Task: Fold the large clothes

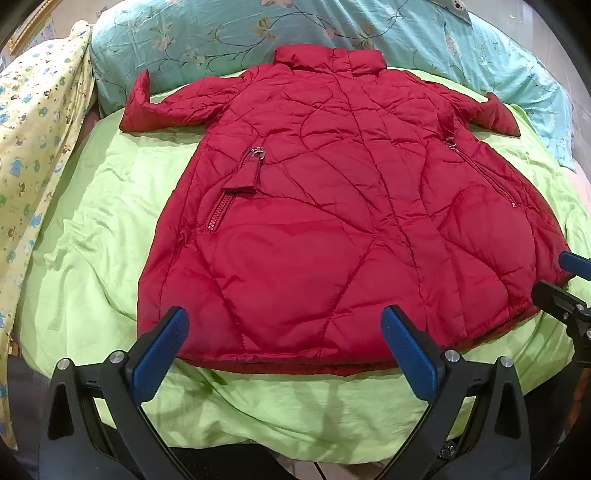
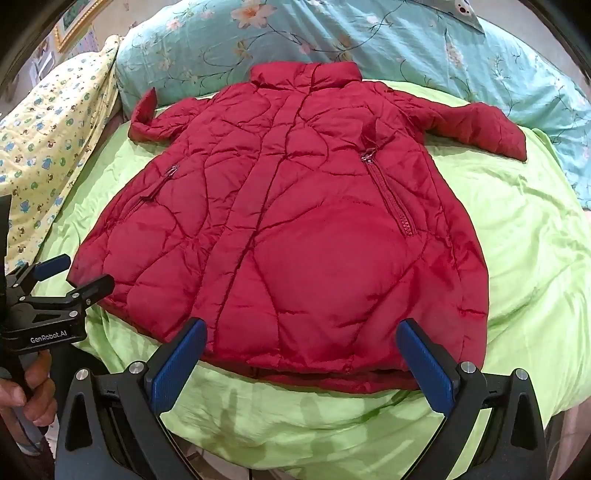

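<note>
A red quilted jacket lies flat, front up, on a light green sheet, collar at the far end and both sleeves spread sideways. My left gripper hangs open over the jacket's near hem, left of its middle, blue pads wide apart and nothing between them. My right gripper stands open too, above the hem's right part. In the right wrist view the left gripper shows at the jacket's lower left corner, held by a hand. The right gripper's finger shows at the left wrist view's right edge.
The green sheet covers the bed around the jacket. A teal floral pillow lies beyond the collar. A yellow patterned blanket is bunched along the left side.
</note>
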A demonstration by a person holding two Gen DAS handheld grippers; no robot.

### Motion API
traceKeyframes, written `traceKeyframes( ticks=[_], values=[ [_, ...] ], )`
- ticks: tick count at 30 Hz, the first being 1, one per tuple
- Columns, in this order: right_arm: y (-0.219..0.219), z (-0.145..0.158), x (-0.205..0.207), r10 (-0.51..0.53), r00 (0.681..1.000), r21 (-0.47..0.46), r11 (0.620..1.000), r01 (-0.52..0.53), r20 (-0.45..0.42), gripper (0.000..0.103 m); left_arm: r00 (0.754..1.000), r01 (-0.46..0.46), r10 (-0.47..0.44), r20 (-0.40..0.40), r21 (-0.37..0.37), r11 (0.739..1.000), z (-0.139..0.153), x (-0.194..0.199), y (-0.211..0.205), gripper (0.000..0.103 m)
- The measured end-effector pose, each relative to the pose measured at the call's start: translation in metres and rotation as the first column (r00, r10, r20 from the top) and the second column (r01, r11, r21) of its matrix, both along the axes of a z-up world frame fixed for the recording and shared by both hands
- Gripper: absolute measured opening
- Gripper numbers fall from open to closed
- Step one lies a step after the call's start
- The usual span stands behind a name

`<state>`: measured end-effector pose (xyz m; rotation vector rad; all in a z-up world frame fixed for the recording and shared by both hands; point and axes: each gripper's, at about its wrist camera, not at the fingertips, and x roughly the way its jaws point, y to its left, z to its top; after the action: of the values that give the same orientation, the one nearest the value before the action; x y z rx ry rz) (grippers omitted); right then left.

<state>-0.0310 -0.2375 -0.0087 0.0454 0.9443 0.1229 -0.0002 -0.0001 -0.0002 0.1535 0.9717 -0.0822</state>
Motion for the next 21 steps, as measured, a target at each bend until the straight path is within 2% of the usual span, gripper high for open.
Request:
traceKeyframes(
  ticks=[21],
  values=[
    [0.0032, -0.0004, 0.0023, 0.001, 1.000, -0.002, 1.000, -0.001, 0.000, 0.103, 1.000, 0.002, -0.002, -0.009, 0.002, 1.000, -0.0016, 0.0001, -0.0035, 0.103]
  ],
)
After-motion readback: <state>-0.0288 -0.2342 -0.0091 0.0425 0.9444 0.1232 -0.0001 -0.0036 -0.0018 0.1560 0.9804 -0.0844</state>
